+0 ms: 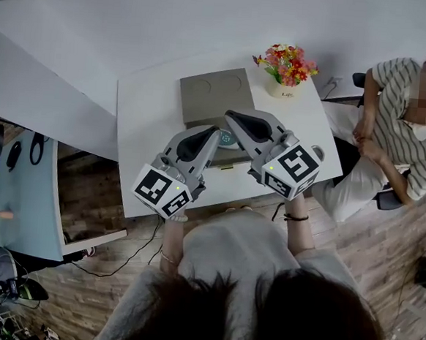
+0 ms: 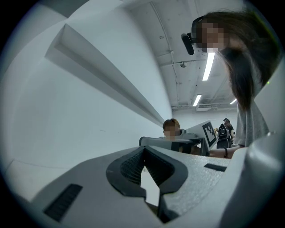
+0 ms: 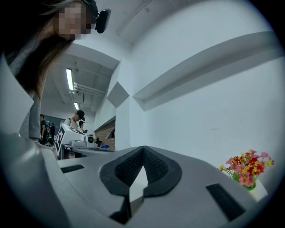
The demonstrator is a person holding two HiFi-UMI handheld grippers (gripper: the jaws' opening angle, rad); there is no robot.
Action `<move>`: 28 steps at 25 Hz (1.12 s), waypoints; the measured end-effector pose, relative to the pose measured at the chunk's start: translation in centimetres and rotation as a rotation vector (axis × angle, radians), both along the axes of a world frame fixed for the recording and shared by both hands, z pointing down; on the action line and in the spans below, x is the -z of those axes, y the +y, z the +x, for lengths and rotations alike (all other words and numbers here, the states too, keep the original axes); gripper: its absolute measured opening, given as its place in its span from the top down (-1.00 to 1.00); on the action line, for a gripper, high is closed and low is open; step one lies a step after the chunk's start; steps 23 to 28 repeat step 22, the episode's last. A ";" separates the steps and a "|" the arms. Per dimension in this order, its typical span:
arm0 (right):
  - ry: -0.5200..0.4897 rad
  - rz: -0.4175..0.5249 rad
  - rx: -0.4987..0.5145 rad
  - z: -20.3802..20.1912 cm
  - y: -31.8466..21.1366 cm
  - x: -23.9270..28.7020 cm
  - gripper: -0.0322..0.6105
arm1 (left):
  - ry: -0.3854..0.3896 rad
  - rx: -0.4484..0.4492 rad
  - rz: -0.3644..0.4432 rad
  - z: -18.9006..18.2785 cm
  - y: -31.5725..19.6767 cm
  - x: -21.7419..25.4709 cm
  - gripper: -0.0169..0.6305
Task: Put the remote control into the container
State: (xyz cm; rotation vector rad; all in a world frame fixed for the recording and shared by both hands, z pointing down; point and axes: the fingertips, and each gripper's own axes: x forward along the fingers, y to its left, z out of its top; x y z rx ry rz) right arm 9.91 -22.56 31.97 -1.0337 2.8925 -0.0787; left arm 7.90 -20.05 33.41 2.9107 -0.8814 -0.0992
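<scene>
A flat olive-grey container (image 1: 211, 96) with two round dents in its top lies at the back of the white table (image 1: 147, 124). Just in front of it lies a grey thing with a teal round spot (image 1: 227, 139). It may be the remote control, and the grippers hide most of it. My left gripper (image 1: 214, 133) hovers over the table's middle, and its jaws (image 2: 143, 151) are shut on nothing. My right gripper (image 1: 230, 116) hangs beside it, above the container's near edge. Its jaws (image 3: 143, 149) are also shut and empty. Both gripper views look up at the white wall.
A pot of red and yellow flowers (image 1: 285, 70) stands at the table's back right corner and also shows in the right gripper view (image 3: 247, 169). A person in a striped shirt (image 1: 404, 122) sits right of the table. A pale blue desk (image 1: 27, 195) stands to the left.
</scene>
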 end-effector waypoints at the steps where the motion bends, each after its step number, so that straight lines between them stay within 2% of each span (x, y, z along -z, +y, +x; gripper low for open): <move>1: 0.000 0.002 -0.005 0.2 0.0 0.0 0.90 | 0.000 -0.005 0.001 0.2 0.0 0.0 0.94; 10: 0.007 0.020 -0.030 1.5 0.0 0.2 0.90 | -0.002 -0.036 0.018 1.6 -0.3 0.5 0.94; 28: 0.010 0.031 -0.019 2.1 -0.2 0.3 0.90 | -0.015 -0.032 0.015 2.2 -0.7 0.2 0.94</move>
